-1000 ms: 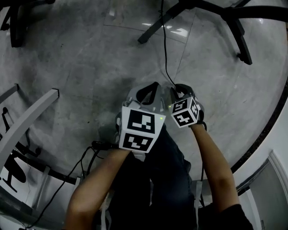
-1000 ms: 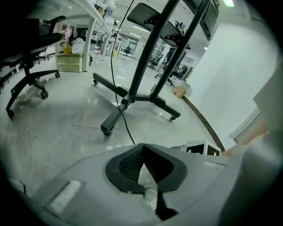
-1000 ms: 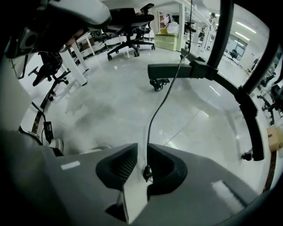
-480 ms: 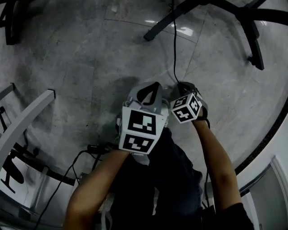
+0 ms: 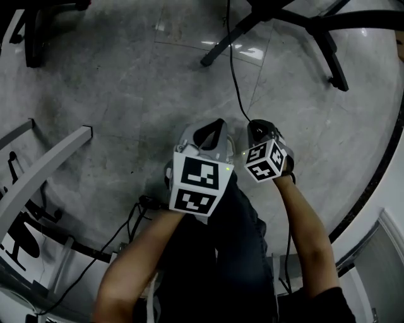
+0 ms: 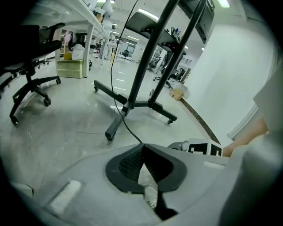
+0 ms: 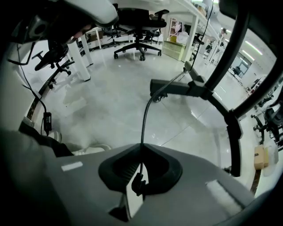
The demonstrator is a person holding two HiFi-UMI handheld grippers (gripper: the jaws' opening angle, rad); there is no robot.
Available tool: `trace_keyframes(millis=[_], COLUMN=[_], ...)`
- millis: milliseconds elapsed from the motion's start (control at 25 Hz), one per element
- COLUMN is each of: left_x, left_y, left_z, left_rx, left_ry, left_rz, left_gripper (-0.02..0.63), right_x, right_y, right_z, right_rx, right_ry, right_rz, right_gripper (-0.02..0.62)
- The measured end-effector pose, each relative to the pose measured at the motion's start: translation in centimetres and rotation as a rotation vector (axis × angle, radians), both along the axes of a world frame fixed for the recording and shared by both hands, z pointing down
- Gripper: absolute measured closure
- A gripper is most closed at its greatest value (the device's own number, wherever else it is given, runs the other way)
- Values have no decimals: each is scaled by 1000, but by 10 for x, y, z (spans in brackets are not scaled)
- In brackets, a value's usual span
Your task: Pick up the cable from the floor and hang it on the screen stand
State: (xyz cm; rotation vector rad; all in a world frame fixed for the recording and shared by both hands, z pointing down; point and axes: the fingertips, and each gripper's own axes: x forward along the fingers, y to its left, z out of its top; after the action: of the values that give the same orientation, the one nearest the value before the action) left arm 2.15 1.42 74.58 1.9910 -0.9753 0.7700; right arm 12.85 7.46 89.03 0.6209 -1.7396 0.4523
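Note:
A thin black cable (image 5: pixel 232 69) runs over the grey floor from the black screen stand's base (image 5: pixel 287 16) down to my right gripper (image 5: pixel 255 126). The right gripper view has that gripper (image 7: pixel 141 148) shut on the cable (image 7: pixel 143 123), whose plug end hangs between the jaws behind the tips. The stand's leg (image 7: pixel 177 86) lies ahead of it. My left gripper (image 5: pixel 211 126) is close beside the right one. Seen in the left gripper view, it (image 6: pixel 142 145) is shut with nothing in it. There the cable (image 6: pixel 120 112) leads up toward the stand's post (image 6: pixel 148 62).
An office chair base (image 5: pixel 31 38) stands at the far left and a grey metal frame (image 5: pixel 44 167) at the left. More black cables (image 5: pixel 126 221) lie by the person's legs. A dark skirting strip (image 5: pixel 379 170) curves along the right. Chairs (image 7: pixel 137 22) and desks stand farther off.
Both grippers stay side by side with the cable still held in the right one. The head view has swayed a little.

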Motion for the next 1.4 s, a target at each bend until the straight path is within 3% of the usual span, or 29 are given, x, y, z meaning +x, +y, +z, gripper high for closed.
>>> trace_keyframes(millis=[640, 1120, 1400], left_x=[-12, -15, 8], left_y=[-13, -56, -95], left_z=[-239, -426, -536], left_rx=[135, 364, 522], left_ry=[70, 111, 162], left_rz=[-6, 43, 76], left_gripper=[604, 604, 604], right_x=[-21, -22, -23], right_y=[-34, -130, -183], right_z=[-274, -542, -707], right_rx=[239, 600, 801], right_ry=[-1, 60, 58], right_rz=[-41, -212, -219], right_gripper=[574, 574, 572])
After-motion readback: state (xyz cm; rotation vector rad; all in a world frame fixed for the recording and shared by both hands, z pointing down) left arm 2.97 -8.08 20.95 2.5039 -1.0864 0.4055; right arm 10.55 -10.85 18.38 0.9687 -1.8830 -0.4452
